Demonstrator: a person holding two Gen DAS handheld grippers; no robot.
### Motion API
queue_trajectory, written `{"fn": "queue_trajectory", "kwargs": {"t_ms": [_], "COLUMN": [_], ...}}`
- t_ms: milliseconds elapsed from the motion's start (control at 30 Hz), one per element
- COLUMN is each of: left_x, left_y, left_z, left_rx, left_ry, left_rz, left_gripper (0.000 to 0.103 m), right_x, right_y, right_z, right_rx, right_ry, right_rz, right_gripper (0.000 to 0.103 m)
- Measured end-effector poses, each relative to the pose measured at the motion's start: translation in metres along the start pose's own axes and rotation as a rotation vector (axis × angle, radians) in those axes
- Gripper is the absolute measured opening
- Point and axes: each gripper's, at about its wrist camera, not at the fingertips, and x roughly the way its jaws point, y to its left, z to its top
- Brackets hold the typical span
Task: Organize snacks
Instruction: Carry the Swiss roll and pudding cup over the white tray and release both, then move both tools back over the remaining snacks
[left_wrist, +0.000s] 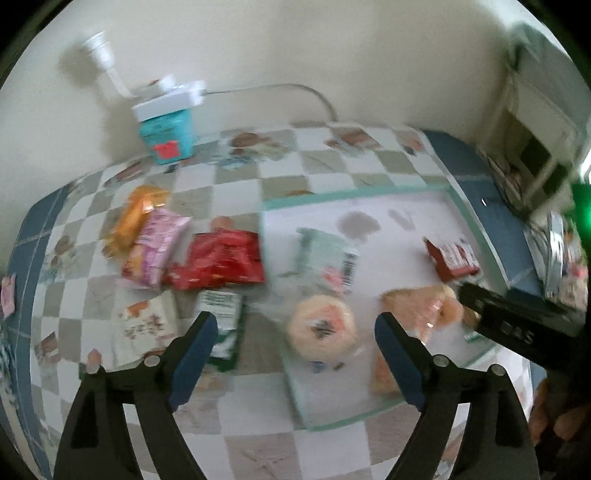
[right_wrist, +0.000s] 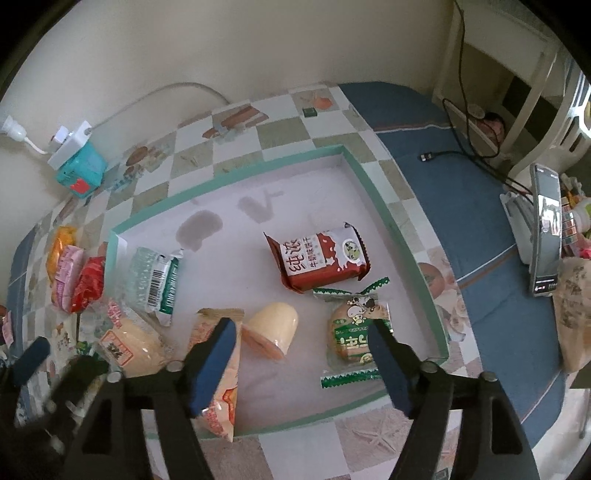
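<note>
A shallow teal-rimmed tray (right_wrist: 373, 184) on the checked tablecloth (right_wrist: 280, 136) holds a red biscuit packet (right_wrist: 317, 258), a green-edged bun (right_wrist: 354, 328), a pale cup snack (right_wrist: 275, 325) and a clear barcoded packet (right_wrist: 155, 280); more snacks (left_wrist: 177, 247) lie outside it. Left gripper (left_wrist: 295, 354) and right gripper (right_wrist: 301, 362) hang wide open, empty

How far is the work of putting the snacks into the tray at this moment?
Partly done. Already in the tray: the red milk packet, the green bun, the pudding cup and a few more wrapped snacks. In hand: nothing; the left gripper and right gripper are both open and empty. Left on the cloth: the orange, pink and red packets, with some beside them.
</note>
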Motion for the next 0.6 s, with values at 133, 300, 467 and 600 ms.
{"fn": "queue_trajectory", "kwargs": {"t_ms": [133, 300, 467, 600], "left_x": [-0.007, -0.006, 0.001, 0.0], "left_y": [0.046, 0.111, 0.16, 0.192], "left_z": [0.001, -0.009, -0.026, -0.038], "left_rx": [-0.125, -0.301, -0.419, -0.486], "left_ry": [-0.014, 0.013, 0.064, 0.077], "left_rz": [0.03, 0.117, 0.179, 0.206], "left_gripper": [0.097, 0.097, 0.097, 0.097], "right_x": [-0.01, -0.02, -0.024, -0.024], "right_y": [0.005, 0.014, 0.035, 0.059], "right_z": [-0.001, -0.003, -0.009, -0.015], "right_rx": [-0.011, -0.021, -0.034, -0.052], "right_ry": [-0.016, -0.033, -0.049, -0.047], "right_rz": [0.002, -0.002, 0.014, 0.026], "right_gripper": [0.084, 0.089, 0.103, 0.103]}}
